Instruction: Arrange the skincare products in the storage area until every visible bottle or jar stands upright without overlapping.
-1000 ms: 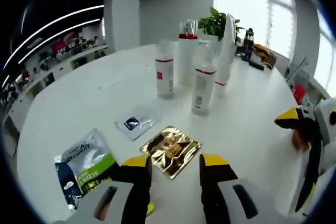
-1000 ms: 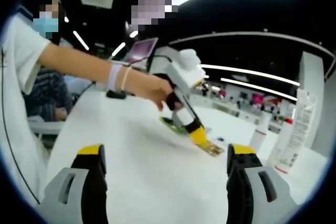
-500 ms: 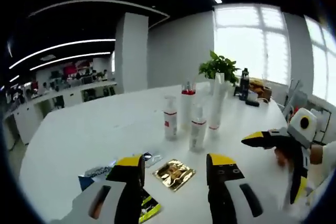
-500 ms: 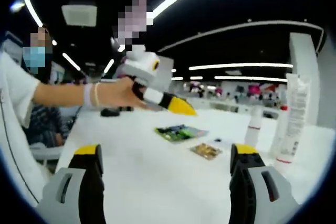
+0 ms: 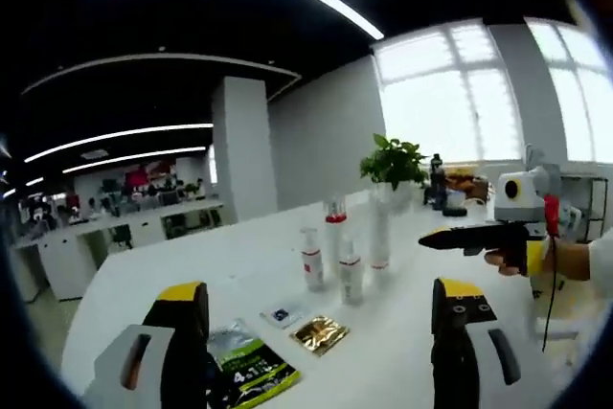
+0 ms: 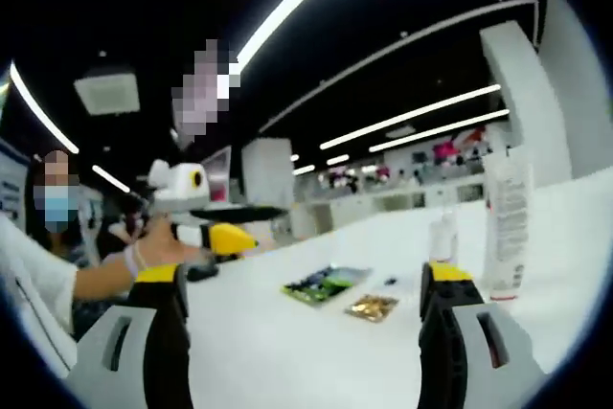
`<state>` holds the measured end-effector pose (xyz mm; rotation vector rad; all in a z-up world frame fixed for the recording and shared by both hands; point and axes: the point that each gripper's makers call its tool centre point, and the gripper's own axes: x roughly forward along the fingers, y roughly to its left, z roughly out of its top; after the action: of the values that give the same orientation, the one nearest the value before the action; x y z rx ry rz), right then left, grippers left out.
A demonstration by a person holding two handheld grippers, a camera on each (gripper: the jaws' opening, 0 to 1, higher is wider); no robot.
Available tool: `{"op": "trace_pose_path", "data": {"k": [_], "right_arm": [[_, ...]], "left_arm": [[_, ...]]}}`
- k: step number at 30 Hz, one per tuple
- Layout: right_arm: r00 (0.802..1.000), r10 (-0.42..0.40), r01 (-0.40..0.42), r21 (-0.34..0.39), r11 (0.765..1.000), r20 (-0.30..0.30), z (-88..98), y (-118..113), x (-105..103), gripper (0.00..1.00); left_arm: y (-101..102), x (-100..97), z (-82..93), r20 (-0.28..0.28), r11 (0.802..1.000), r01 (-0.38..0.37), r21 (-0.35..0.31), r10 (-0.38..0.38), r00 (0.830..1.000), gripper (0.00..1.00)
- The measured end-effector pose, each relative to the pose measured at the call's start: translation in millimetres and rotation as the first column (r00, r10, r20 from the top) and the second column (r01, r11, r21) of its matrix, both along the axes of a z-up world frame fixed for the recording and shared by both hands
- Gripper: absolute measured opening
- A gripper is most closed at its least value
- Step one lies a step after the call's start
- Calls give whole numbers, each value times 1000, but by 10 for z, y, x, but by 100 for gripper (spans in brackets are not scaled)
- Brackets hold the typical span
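In the left gripper view, the left hand-held gripper is held above the white desk with its two yellow-tipped jaws spread wide apart and nothing between them. Between the jaws, on the desk, lie three flat packets: a green and silver sachet nearest the left jaw, a small clear packet beyond it, and a gold sachet just to its right. Farther back a group of white bottles stands upright, close together: a pump bottle with a red band, a shorter bottle in front of it, a red-capped bottle behind, and a tall tube on the right. A potted plant stands behind them near the window. At the right edge, a hand holds the right hand-held gripper above the desk, pointing left; whether its jaws are parted cannot be told here.

In the right gripper view, the right hand-held gripper has its jaws wide apart, gripping nothing. Between them the green sachet and gold sachet lie flat on the desk. On the right a tall white tube stands upright, with a small bottle beside it. At the left, a person's hand holds the left hand-held gripper above the desk.
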<state>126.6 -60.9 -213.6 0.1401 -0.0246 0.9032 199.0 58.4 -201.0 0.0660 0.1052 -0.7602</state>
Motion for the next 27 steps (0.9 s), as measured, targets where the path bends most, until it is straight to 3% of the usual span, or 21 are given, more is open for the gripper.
{"op": "trace_pose_path", "data": {"k": [3,6,8,12,13,14,19,23,25,27], "right_arm": [[1000,-22,22,-4,1000,9,88,-140,-35,100],[996,-74,74,-12,997,40,157,-252,-32,100],[989,-149,150,-68,986,21,96,-360,0,100],[980,-200,200,-169,965,16,33,-475,-45,100],[978,-208,210,-174,962,30,46,-491,-47,100],[967,-245,254,-207,945,71,72,-573,-60,100],[958,-273,286,-281,916,85,29,-704,-230,100],[948,-311,317,-278,907,67,7,-839,-318,100],[943,-330,330,-274,903,47,-17,-897,-356,100],[939,-342,338,-274,900,34,-36,-938,-399,100]], "left_arm": [[78,-85,48,-8,1000,-12,-22,12,1000,100],[153,-174,144,20,997,-6,-71,7,1000,99],[298,-235,214,63,992,-46,-114,53,997,98],[485,-372,170,-13,976,-89,-201,88,996,99],[533,-405,162,-24,972,-98,-213,95,995,99],[635,-486,168,-30,965,-109,-239,105,994,99],[889,-751,65,-65,957,-167,-237,156,986,97],[1020,-901,-86,-82,962,-211,-173,200,976,94],[1041,-981,-174,-65,973,-197,-123,191,979,95],[1085,-1011,-243,-84,967,-220,-125,211,974,95]]}}
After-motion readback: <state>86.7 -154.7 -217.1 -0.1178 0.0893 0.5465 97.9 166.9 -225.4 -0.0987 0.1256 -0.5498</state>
